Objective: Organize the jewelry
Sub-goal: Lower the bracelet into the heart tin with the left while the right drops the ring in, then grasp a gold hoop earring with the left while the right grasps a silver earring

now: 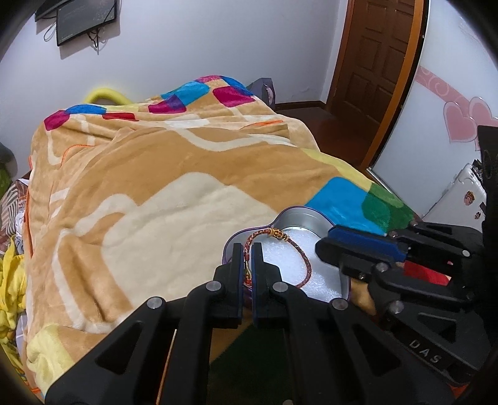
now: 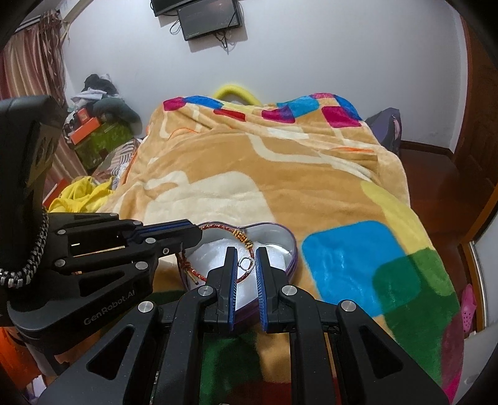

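A heart-shaped metal tin [image 1: 298, 218] with white foam lining lies on the blanket; it also shows in the right wrist view [image 2: 291, 246]. A red braided bracelet [image 1: 303, 260] with gold beads lies in the tin, partly over its rim. My left gripper [image 1: 247, 249] is shut on the bracelet's near side at the tin's left rim. In the right wrist view the bracelet [image 2: 218, 229] curves along the tin's back. My right gripper [image 2: 246, 252] holds a small silver ring [image 2: 247, 264] between its fingers, above the foam. The right gripper also shows in the left wrist view [image 1: 330, 240].
A tan blanket [image 1: 155, 187] with coloured squares covers the bed. A wooden door [image 1: 373, 62] and floor lie to the right. Clothes and boxes [image 2: 93, 131] pile at the bed's left. Monitors [image 2: 208, 18] hang on the wall.
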Demonstrator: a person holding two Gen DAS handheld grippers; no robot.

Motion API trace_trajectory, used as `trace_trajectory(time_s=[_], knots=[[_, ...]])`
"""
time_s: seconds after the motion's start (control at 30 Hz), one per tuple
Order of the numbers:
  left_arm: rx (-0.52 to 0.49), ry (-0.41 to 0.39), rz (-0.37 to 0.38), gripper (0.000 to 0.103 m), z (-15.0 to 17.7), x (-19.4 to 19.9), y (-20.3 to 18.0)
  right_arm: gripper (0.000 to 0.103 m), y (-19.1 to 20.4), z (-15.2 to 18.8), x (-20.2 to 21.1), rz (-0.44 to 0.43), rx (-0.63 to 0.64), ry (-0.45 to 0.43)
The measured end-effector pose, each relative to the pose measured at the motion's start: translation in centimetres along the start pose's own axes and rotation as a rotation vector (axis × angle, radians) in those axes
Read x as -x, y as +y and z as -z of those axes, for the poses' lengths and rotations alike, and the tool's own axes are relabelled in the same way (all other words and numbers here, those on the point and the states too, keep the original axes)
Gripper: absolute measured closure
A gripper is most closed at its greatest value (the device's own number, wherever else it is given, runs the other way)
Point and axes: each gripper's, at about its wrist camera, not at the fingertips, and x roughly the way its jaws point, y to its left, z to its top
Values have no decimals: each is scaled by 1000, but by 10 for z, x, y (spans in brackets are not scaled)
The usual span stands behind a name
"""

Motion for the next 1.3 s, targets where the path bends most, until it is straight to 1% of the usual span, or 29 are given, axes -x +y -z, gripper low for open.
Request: trace_trajectory(time_s=[0.1,0.2,0.27,0.43,0.5,0.57,0.63,0.8,0.87,0.97,1.07,1.3], knots=[[0,-3,0,100,0,2,0,92,2,1,-4,2,12,27],[6,-6,-3,96,0,5,2,92,3,3,-6,2,16,47],[11,-8,-5,91,1,7,2,91,4,3,-5,7,17,48],[22,-22,-15,88,3,19,5,87,6,3,7,27,17,31],[28,-37,-21,83,3,29,6,87,6,2,14,33,16,16],[33,-50,-27,72,4,37,7,86,7,2,23,43,17,-1],[36,-73,-35,68,4,50,8,86,7,2,34,49,14,-19],[36,-109,-45,65,8,78,6,86,9,1,59,75,14,-60],[35,-118,-47,60,11,87,5,86,9,2,67,84,14,-72],[21,-126,-61,58,17,100,3,86,11,5,78,97,14,-81],[16,-118,-62,56,25,106,1,86,11,10,86,113,8,-82],[31,-68,-47,56,50,113,5,86,13,26,97,134,-3,-68]])
